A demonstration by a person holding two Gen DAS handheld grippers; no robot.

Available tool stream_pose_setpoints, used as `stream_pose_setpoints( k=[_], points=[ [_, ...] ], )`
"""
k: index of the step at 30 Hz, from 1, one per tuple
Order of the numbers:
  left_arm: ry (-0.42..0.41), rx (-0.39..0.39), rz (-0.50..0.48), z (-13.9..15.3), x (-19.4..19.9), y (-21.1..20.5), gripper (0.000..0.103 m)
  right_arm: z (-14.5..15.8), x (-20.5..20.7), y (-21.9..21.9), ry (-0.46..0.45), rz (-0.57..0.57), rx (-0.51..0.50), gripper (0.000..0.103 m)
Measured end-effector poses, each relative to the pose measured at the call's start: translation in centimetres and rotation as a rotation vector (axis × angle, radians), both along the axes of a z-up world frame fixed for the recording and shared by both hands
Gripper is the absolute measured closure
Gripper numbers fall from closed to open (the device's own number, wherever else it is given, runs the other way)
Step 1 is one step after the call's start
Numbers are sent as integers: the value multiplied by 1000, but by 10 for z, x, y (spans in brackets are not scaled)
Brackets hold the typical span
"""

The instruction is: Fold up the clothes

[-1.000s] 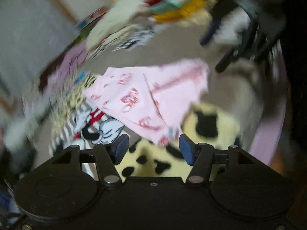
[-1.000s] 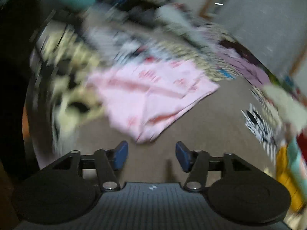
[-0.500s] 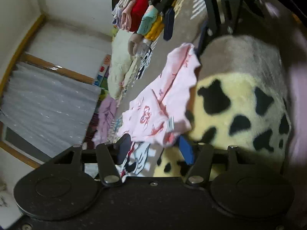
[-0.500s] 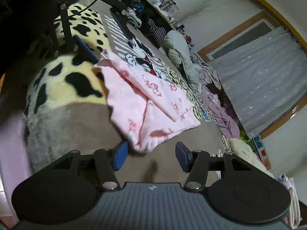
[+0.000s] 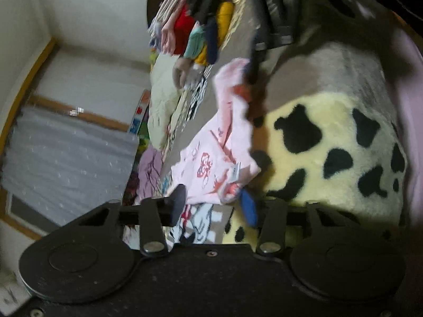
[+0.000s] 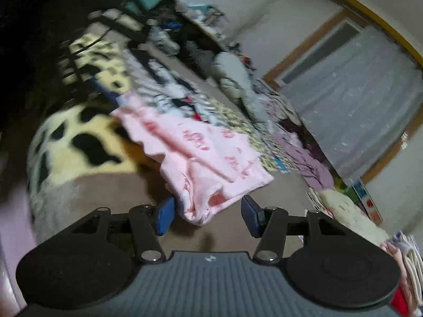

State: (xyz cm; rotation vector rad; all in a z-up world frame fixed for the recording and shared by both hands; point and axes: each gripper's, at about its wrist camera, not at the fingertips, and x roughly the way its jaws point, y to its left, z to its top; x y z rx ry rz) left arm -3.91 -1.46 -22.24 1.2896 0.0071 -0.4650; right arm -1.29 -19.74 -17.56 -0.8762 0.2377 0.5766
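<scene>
Left wrist view, near to far. Left hand-held gripper [image 5: 214, 206]: jaws apart, one corner of the pink garment [image 5: 211, 166] lying between the pads, not pinched as far as the blur allows. Right hand-held gripper [image 6: 206, 214]: jaws likewise apart, the opposite corner of the pink garment [image 6: 201, 158] hanging between them, loose.

Pink garment: red print, white label showing, draped half across the cow-print cushion [image 5: 330, 153] and half onto the brown floor [image 6: 132, 192] beside it. Lies rumpled, with one flap doubled over; no clean fold visible. Judged: first fold not yet made, corners about to be taken.

Beyond the garment: cartoon-print cloth [image 5: 195, 227] and further unfolded pieces [image 6: 304, 153] strewn toward the curtain [image 6: 357, 100].

Farthest from the garment: stack of folded clothes [image 5: 182, 31], red, yellow and teal among them. Judged: some pieces done, this one and the strewn ones left.
</scene>
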Motion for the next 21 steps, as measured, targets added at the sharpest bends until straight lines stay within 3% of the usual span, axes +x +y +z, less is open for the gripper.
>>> stream_pose_setpoints(
  k=[1, 4, 8, 12, 16, 21],
  points=[
    [1, 5, 0, -1, 0, -2, 76, -3, 0, 0, 25, 12, -9, 78],
    [34, 20, 6, 1, 0, -9, 94, 1, 4, 0, 81, 14, 5, 86],
    [67, -14, 23, 14, -3, -12, 97, 18, -2, -2, 110, 14, 47, 87],
    [117, -100, 40, 40, -15, -11, 97, 43, -23, -12, 130, 13, 110, 87],
    [248, -245, 76, 75, -16, -7, 97, 71, -22, -23, 195, 8, 177, 87],
    [455, -501, 154, 118, 35, 5, 97, 116, 30, -32, 314, -16, 308, 87]
  ],
)
